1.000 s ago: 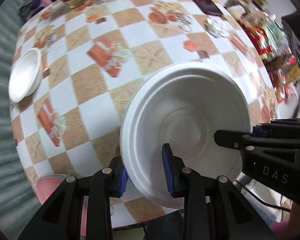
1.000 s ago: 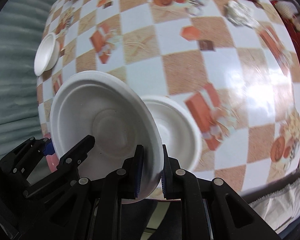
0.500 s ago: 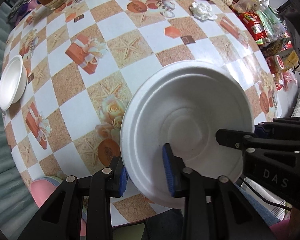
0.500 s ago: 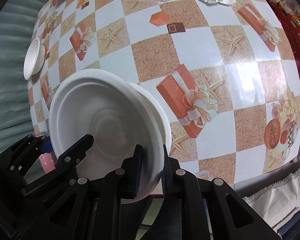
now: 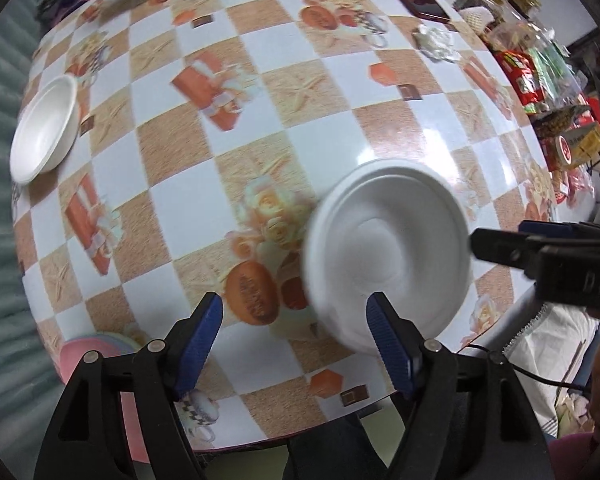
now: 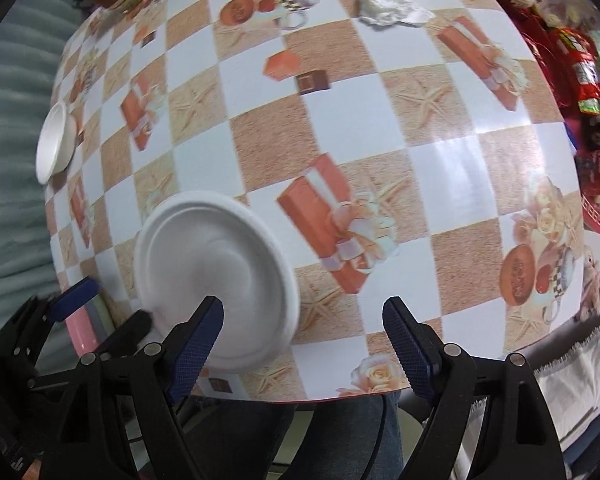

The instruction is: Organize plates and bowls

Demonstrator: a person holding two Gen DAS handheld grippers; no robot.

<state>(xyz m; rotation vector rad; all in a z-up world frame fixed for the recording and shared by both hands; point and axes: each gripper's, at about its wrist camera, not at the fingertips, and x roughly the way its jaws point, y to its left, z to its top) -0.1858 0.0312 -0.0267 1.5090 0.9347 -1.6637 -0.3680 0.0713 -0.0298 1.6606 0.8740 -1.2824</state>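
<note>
The big white plate [image 5: 386, 258] has just been let go by both grippers [image 5: 294, 330] [image 6: 302, 334], now opened wide. The small bowl [image 5: 44, 134] should be fetched next.

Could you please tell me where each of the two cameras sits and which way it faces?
Left wrist: on the left tool, facing steeply down at the checked table; its open blue-padded fingers show, the right tool at the right edge.
Right wrist: on the right tool, facing down at the table's near edge; its open fingers show, the left tool lower left.
Both share the white plate, the small white bowl and crumpled tissue.
</note>
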